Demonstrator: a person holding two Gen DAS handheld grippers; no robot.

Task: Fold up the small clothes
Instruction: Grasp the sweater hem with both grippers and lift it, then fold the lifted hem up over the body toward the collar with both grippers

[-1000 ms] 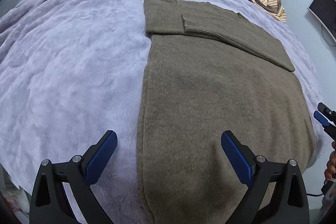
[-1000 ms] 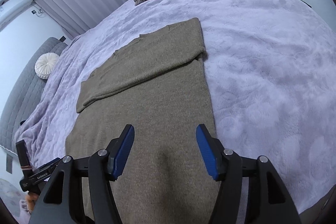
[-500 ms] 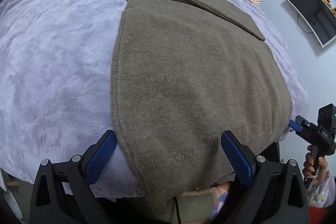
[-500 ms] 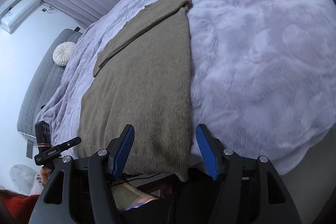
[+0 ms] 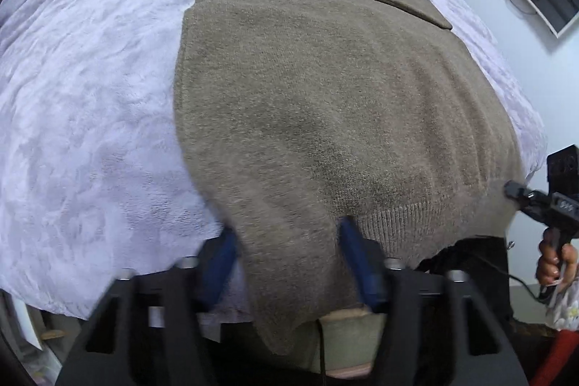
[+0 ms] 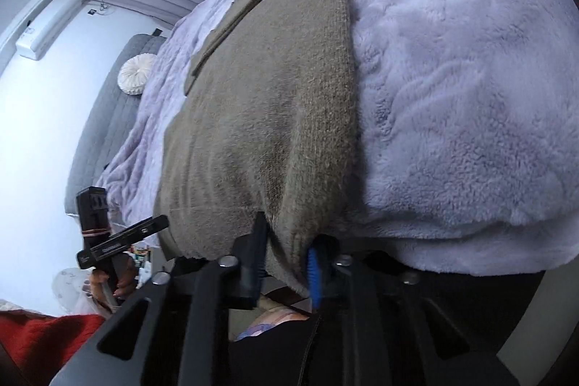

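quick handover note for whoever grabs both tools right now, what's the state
Left tool: fingers straddle the near-left hem corner of the olive sweater, closing in; a firm pinch is not confirmed.
Right tool: fingers are either side of the near-right hem corner, grip likewise unclear.
Sweater lies flat on the lilac blanket, hem draping over the bed's near edge.
Done: sleeve folded across the chest at the far end.
Left: secure both corners, likely carry the hem up toward the collar, then flatten.

One olive sweater (image 5: 325, 104); one lilac blanket (image 5: 90, 118); two tongs (image 5: 286, 263) (image 6: 286, 259); one round cushion (image 6: 133, 75)
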